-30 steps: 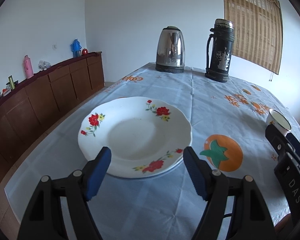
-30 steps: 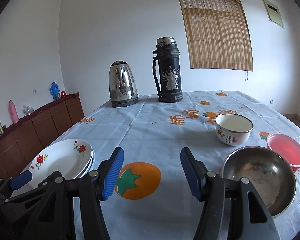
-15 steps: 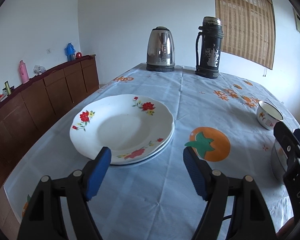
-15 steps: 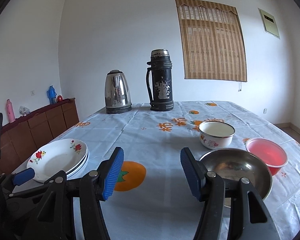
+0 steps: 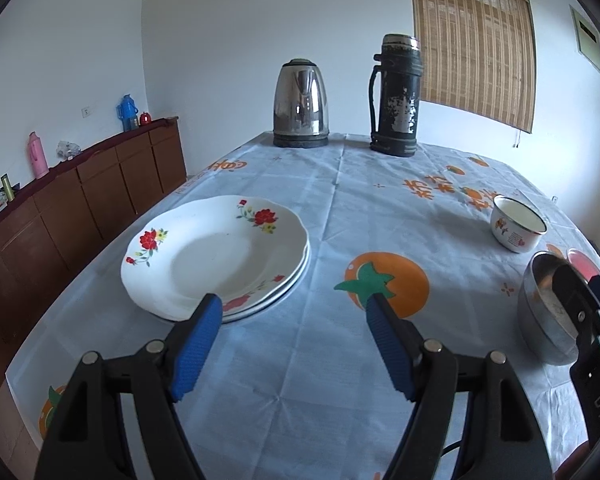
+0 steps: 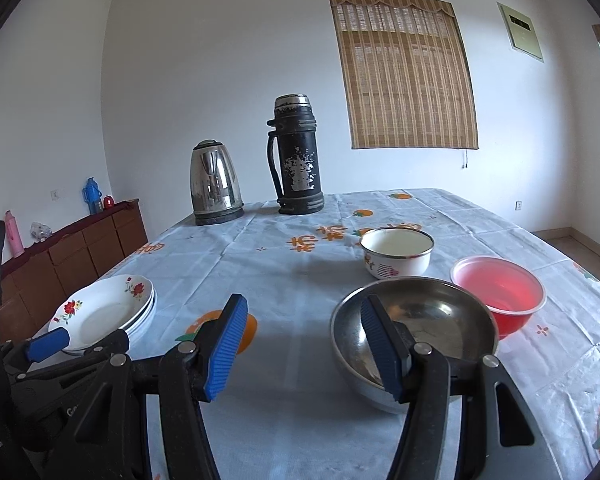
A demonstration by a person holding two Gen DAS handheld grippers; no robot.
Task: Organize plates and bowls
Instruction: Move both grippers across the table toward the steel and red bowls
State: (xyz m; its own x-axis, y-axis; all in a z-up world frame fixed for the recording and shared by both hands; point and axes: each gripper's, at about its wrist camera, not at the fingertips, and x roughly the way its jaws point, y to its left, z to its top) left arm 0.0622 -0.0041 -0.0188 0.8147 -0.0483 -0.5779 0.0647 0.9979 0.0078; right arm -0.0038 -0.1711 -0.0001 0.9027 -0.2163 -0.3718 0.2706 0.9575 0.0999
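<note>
A: While both tongs, left [image 5: 294, 326] and right [image 6: 304, 330], stand open and empty, where is the crockery?

B: Stacked plates [image 5: 216, 254] centre-left on the worktop [image 5: 340, 380]; steel bowl [image 6: 414, 336] lower right. Plates seem brittle, glazed, slippery; grip the rim.

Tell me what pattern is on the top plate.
White with red flower sprays around the rim of the top plate, clearest in the left wrist view.

I see white plates [image 5: 216, 256] with red flowers at nine o'clock on my pale blue tablecloth [image 5: 300, 360] printed with orange tomatoes. At three o'clock sit a silver steel bowl [image 6: 414, 334], a translucent red bowl [image 6: 498, 292] and a white enamel bowl [image 6: 396, 252]. My pads [image 6: 224, 350] are blue.
</note>
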